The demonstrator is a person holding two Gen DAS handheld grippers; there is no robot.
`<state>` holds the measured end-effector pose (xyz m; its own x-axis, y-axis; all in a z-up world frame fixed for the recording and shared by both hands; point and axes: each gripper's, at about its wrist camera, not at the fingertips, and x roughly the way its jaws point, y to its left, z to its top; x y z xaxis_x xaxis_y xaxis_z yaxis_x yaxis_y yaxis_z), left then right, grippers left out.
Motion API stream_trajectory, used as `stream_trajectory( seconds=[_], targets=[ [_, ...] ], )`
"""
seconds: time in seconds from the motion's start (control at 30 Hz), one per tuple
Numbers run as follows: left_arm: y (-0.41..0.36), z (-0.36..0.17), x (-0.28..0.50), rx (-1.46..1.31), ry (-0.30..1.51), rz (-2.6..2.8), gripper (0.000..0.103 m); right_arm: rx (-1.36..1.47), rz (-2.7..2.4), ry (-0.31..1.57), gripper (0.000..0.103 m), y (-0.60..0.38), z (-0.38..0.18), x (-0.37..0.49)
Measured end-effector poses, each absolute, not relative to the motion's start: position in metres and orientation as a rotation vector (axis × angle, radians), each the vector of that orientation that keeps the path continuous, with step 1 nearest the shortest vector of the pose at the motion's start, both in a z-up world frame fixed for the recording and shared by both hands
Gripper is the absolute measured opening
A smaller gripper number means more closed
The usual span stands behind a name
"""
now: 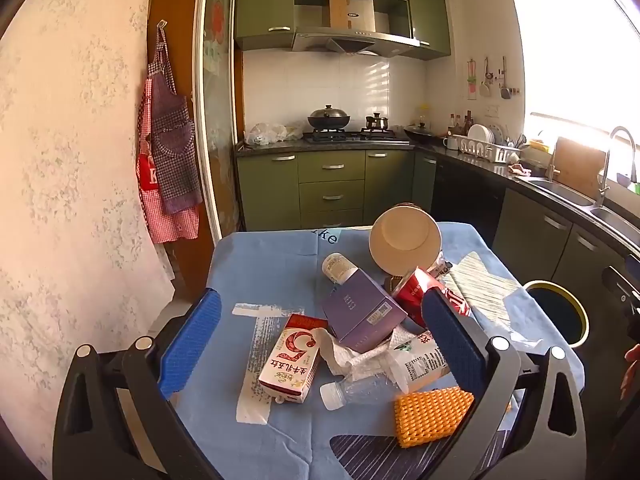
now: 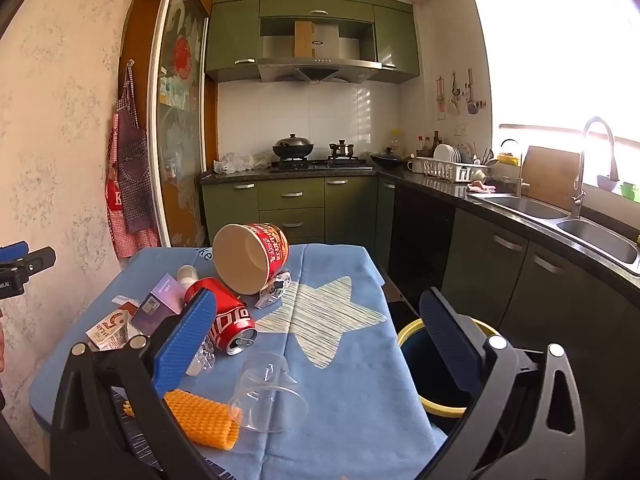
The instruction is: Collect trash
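A pile of trash lies on the blue-clothed table (image 1: 260, 264): a red-and-white drink carton (image 1: 290, 360), a purple box (image 1: 362, 312), a red cola can (image 1: 416, 292), a tipped paper noodle bowl (image 1: 404, 240), a clear plastic bottle (image 1: 360, 390), crumpled tissue (image 1: 352, 356) and an orange foam net (image 1: 432, 416). My left gripper (image 1: 322, 294) hovers open above the pile and holds nothing. My right gripper (image 2: 320, 294) is also open and empty, over the star patch. Close below it lie a clear plastic cup (image 2: 268, 392), the cola can (image 2: 228, 320) and the foam net (image 2: 204, 420).
A dark bin with a yellow rim (image 2: 444, 408) stands on the floor at the table's right edge, also seen as the bin (image 1: 582, 312). Green kitchen cabinets, a stove and a sink counter (image 2: 520, 208) line the back and right. A wall with hanging aprons (image 1: 168, 140) is on the left.
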<state>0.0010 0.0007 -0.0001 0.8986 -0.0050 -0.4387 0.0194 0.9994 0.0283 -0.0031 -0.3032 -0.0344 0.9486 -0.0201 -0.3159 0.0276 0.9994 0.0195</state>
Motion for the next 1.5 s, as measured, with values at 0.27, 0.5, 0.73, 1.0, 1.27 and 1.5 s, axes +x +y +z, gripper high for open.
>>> stream_trajectory(
  seconds=[0.27,0.5,0.73,1.0,1.27,1.5],
  targets=[
    [0.0003,-0.0011,0.0031,0.027,0.448,-0.013,0.099,0.026,-0.028,0.317,0.097,-0.3027,-0.0348,-0.0034],
    [-0.001,0.0026,-0.0007,0.03,0.437,-0.016,0.099,0.033,-0.028,0.314,0.097,-0.3056,-0.0364,-0.0016],
    [-0.002,0.0026,-0.0014,0.032,0.438,-0.018,0.099,0.037,-0.034,0.316,0.097,-0.3062,-0.034,-0.0018],
    [-0.0023,0.0058,-0.003,0.033,0.44,-0.021,0.099,0.037,-0.035,0.322,0.097,-0.3071,-0.0354,-0.0011],
    [-0.004,0.0043,-0.0012,0.039,0.445,-0.028,0.099,0.04,-0.035,0.329,0.097,-0.3072,-0.037,-0.001],
    [-0.0051,0.0032,-0.0008,0.038,0.446,-0.031,0.099,0.041,-0.037,0.329,0.097,-0.3075,-0.0368,-0.0005]
  ],
)
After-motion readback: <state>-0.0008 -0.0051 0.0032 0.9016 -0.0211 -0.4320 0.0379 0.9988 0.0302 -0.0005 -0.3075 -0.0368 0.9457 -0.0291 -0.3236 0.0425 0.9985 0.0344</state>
